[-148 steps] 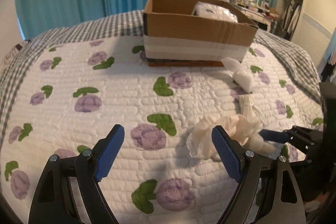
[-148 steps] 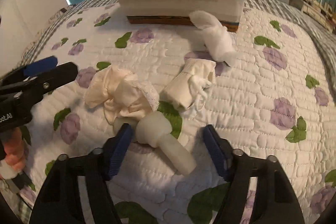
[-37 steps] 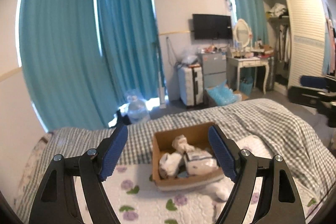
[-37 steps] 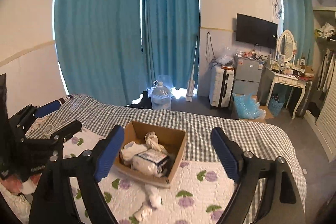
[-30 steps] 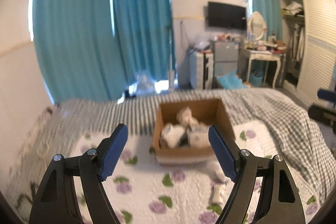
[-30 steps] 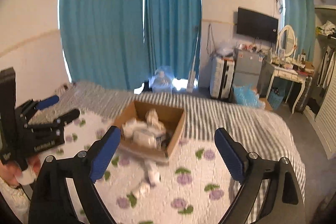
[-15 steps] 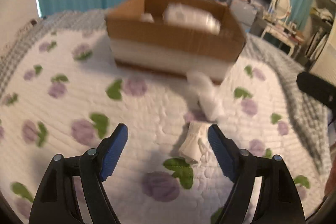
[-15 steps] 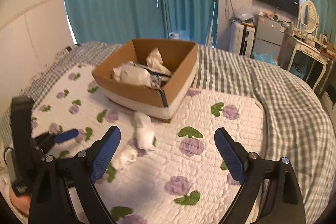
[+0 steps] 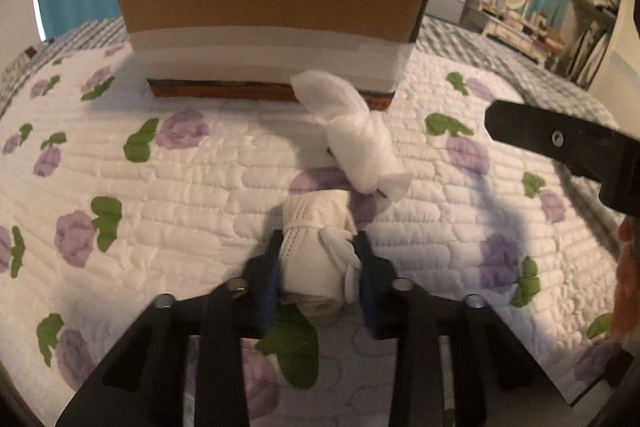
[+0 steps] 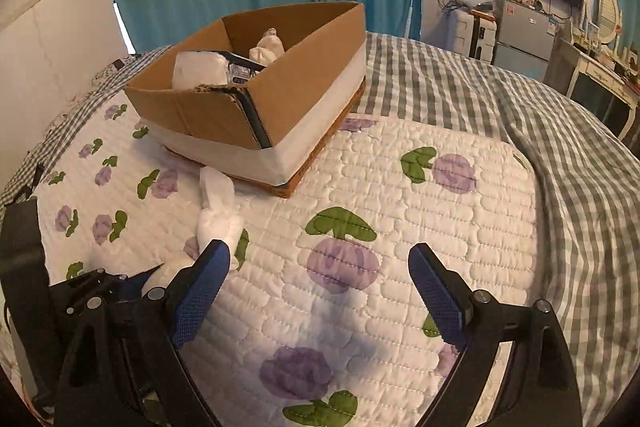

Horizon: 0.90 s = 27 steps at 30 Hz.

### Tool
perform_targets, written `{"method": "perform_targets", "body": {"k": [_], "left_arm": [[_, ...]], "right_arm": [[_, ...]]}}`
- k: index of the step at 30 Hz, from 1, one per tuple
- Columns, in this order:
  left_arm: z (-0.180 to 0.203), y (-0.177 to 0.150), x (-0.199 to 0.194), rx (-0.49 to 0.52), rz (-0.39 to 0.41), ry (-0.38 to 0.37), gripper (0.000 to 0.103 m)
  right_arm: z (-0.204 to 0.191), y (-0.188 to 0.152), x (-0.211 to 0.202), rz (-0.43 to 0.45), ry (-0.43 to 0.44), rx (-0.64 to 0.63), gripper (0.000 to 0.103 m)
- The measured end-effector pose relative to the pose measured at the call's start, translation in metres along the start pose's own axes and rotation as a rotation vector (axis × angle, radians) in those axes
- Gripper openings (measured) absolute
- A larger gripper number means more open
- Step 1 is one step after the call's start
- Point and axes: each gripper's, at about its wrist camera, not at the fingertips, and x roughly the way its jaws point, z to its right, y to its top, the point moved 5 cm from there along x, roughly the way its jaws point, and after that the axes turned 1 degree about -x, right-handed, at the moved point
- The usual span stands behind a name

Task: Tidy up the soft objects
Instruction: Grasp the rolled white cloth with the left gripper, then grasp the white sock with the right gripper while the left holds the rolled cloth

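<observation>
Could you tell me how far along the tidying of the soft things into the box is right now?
Partly done: the cardboard box already holds several white bundles. In hand: the left gripper is shut on a cream rolled bundle on the quilt. Left: a white knotted cloth beside the box. The right gripper is open, empty.

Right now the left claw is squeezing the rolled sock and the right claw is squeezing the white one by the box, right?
Not quite. The left claw is squeezing the rolled sock, but the right wrist view shows the right claw open and empty; the white bundle lies untouched by the cardboard box.
</observation>
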Motion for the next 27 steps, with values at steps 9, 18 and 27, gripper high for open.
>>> {"method": "perform_targets", "body": {"k": [9, 18, 27], "left_arm": [[-0.037, 0.022, -0.031, 0.010, 0.018, -0.023, 0.029], [-0.081, 0.041, -0.017, 0.049, -0.009, 0.026, 0.029], [-0.091, 0.040, -0.037, 0.065, -0.007, 0.017, 0.029]], "right_arm": [[-0.041, 0.012, -0.001, -0.010, 0.025, -0.043, 0.091], [-0.080, 0.009, 0.064, -0.150, 0.042, -0.049, 0.057], [-0.089, 0.010, 0.034, -0.116, 0.001, -0.045, 0.029]]}}
